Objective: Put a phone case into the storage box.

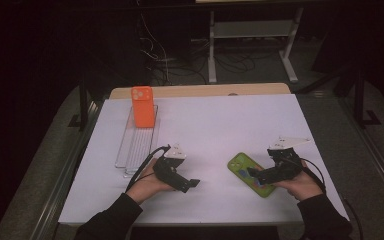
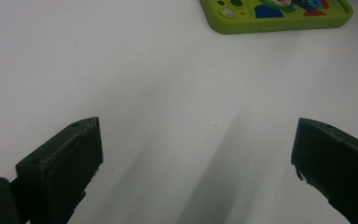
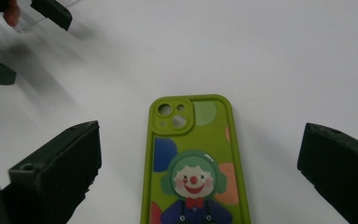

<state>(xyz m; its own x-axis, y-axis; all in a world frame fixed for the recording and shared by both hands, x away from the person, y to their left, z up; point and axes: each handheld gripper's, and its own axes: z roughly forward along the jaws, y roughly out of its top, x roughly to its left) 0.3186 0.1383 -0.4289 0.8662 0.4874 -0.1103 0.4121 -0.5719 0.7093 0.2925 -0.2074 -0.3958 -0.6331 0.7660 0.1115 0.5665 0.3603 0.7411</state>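
Observation:
A lime-green phone case (image 1: 247, 170) with a clown picture lies back-up on the white table sheet (image 1: 205, 120) at the near right. My right gripper (image 1: 256, 176) is open and hangs just over its near end. In the right gripper view the green case (image 3: 193, 163) lies between the wide-apart jaws of my right gripper (image 3: 198, 144). My left gripper (image 1: 193, 184) rests low at the near middle, open and empty. From the left gripper (image 2: 196, 140), the green case (image 2: 275, 16) lies farther ahead. An orange phone case (image 1: 142, 106) stands upright at the far end of a clear ridged rack (image 1: 139, 142).
The clear rack runs along the left side of the sheet. A wooden table edge (image 1: 200, 91) shows behind the sheet. Beyond it on the dark floor are cables (image 1: 155, 50) and a white metal frame (image 1: 250, 30). The left gripper's fingers (image 3: 51, 11) show far off.

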